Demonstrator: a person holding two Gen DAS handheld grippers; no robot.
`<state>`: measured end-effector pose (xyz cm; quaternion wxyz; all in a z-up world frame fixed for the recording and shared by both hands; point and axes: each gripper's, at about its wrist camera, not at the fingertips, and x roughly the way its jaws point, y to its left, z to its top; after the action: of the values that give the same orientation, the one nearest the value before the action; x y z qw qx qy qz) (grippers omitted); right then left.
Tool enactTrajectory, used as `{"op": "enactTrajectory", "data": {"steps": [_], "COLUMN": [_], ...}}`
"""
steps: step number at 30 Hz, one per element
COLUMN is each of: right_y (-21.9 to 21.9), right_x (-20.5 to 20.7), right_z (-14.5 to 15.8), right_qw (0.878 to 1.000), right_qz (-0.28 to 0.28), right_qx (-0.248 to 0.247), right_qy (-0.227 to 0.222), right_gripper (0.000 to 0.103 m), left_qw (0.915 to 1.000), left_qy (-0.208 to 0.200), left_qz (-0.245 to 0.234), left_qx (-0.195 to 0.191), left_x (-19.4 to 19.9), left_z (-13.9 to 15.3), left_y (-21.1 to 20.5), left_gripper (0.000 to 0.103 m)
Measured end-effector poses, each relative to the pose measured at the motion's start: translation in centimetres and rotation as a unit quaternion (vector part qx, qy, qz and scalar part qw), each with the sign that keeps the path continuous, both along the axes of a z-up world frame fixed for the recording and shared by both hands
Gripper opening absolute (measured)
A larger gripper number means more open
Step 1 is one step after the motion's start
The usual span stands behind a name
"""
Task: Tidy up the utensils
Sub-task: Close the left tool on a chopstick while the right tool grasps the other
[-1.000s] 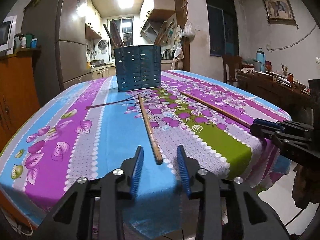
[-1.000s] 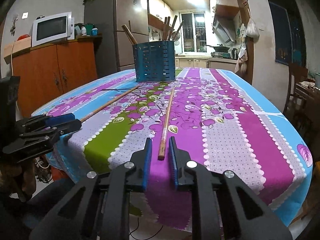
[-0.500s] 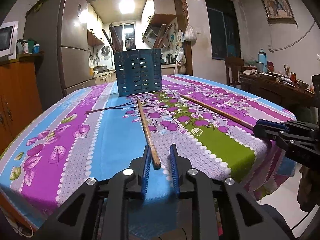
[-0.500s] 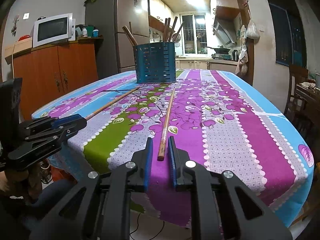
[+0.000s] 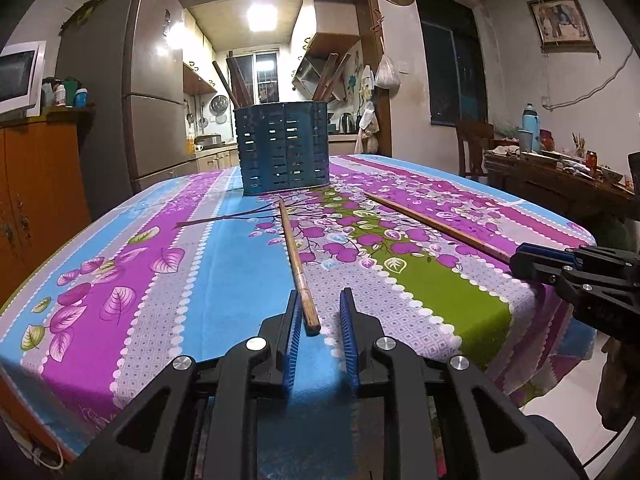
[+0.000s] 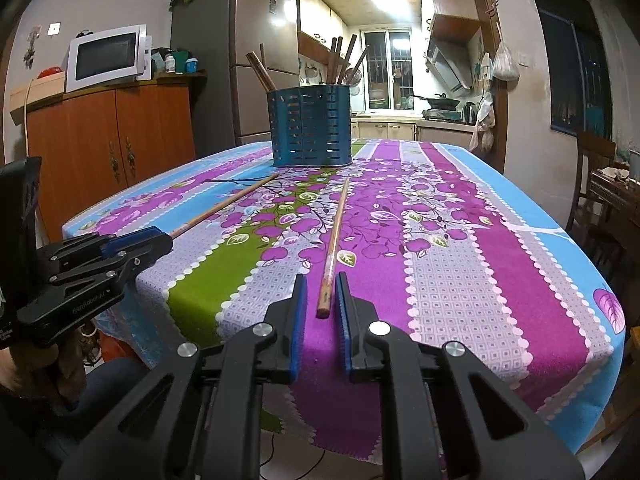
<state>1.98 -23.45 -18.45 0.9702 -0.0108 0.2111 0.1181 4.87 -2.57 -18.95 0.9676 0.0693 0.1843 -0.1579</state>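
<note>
Two long wooden chopsticks lie on the flowered tablecloth, pointing toward a blue slotted utensil holder (image 5: 285, 147) that holds several more sticks. In the left wrist view my left gripper (image 5: 320, 312) is open, its blue pads on either side of the near end of one chopstick (image 5: 297, 260). In the right wrist view my right gripper (image 6: 322, 296) is open narrowly around the near end of the other chopstick (image 6: 334, 240). Neither stick is lifted. The holder (image 6: 311, 126) stands upright at the far end. Each gripper shows in the other's view, the right one (image 5: 532, 260) and the left one (image 6: 136, 240).
The table's near edge (image 6: 340, 432) lies just under both grippers. A wooden cabinet (image 6: 108, 140) with a microwave (image 6: 106, 58) stands left, a fridge (image 5: 132, 112) behind. A cluttered side table (image 5: 560, 176) and a chair (image 5: 472, 144) stand right.
My left gripper has moved forward and narrowed around its chopstick's near end. My right gripper has edged forward around its chopstick. Both sticks lie where they were.
</note>
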Motion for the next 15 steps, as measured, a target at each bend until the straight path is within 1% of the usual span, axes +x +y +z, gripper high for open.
{"op": "enactTrajectory", "data": {"steps": [10, 11, 13, 15], "right_y": [0.39, 0.40, 0.52, 0.47], "right_x": [-0.26, -0.29, -0.48, -0.47], "right_z": [0.05, 0.03, -0.03, -0.04], "right_qw": [1.000, 1.000, 1.000, 1.000], "right_qz": [-0.001, -0.003, -0.008, -0.012], "right_qx": [0.000, 0.001, 0.005, 0.012], "right_qy": [-0.001, -0.002, -0.005, -0.005], "right_gripper": [0.011, 0.006, 0.006, 0.005], "left_qw": [1.0000, 1.0000, 1.0000, 1.0000], "left_qy": [-0.006, -0.005, -0.006, -0.006], "left_qz": [0.003, 0.003, 0.005, 0.004], "left_qx": [-0.001, -0.002, -0.002, -0.001], "left_x": [-0.26, -0.24, -0.31, -0.34], "left_z": [-0.19, -0.17, -0.16, -0.15], "left_y": [0.08, 0.13, 0.10, 0.10], "left_gripper": [0.022, 0.022, 0.019, 0.011]}}
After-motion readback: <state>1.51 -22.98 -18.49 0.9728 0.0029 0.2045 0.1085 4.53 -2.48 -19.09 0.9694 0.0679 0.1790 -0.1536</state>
